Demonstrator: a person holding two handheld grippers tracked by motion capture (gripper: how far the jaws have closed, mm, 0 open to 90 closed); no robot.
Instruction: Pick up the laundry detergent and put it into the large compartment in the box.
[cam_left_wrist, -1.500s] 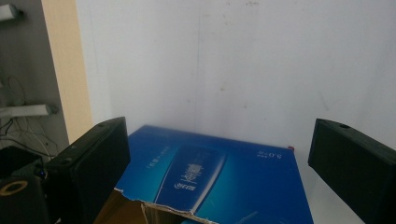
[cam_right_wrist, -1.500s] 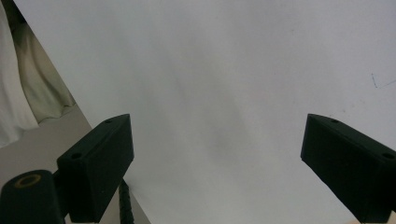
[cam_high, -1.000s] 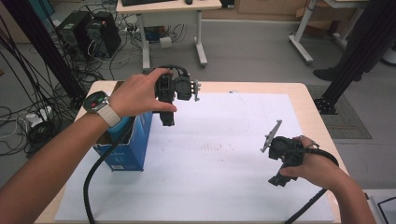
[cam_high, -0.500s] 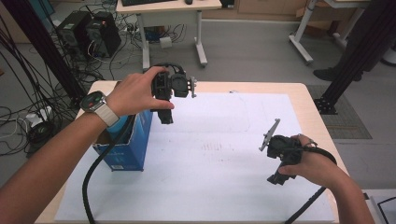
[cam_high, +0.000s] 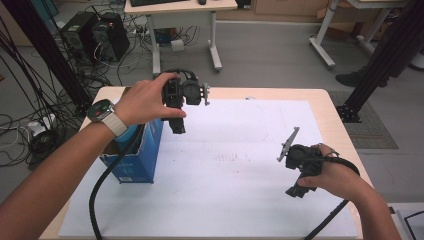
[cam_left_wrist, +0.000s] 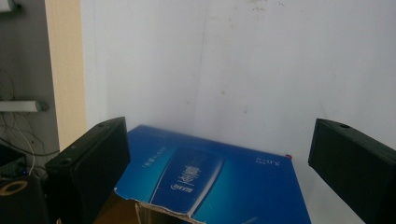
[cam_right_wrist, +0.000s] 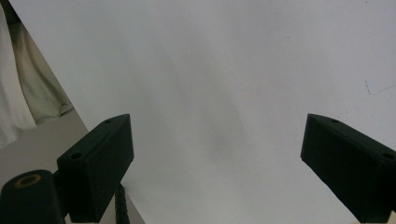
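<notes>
A blue cardboard box (cam_high: 141, 155) with torn-open top flaps stands at the left of the white sheet (cam_high: 235, 165). My left gripper (cam_high: 178, 126) hangs just above the box's far right corner, jaws pointing down. In the left gripper view the left gripper (cam_left_wrist: 219, 172) is open and empty, with the blue box (cam_left_wrist: 219, 182) below and between its jaws. My right gripper (cam_high: 296, 191) rests low near the table's right front, its grey plate tilted up. In the right gripper view the right gripper (cam_right_wrist: 217, 172) stands open over bare white paper.
The wooden table (cam_high: 340, 125) edge borders the sheet on all sides. A black cable (cam_high: 102, 190) trails from the left gripper past the box. Beyond the table, on the floor, are computer towers (cam_high: 95, 35), tangled cables and a desk's legs (cam_high: 212, 42).
My left gripper has drifted slightly left and toward the box. The right gripper has barely moved.
</notes>
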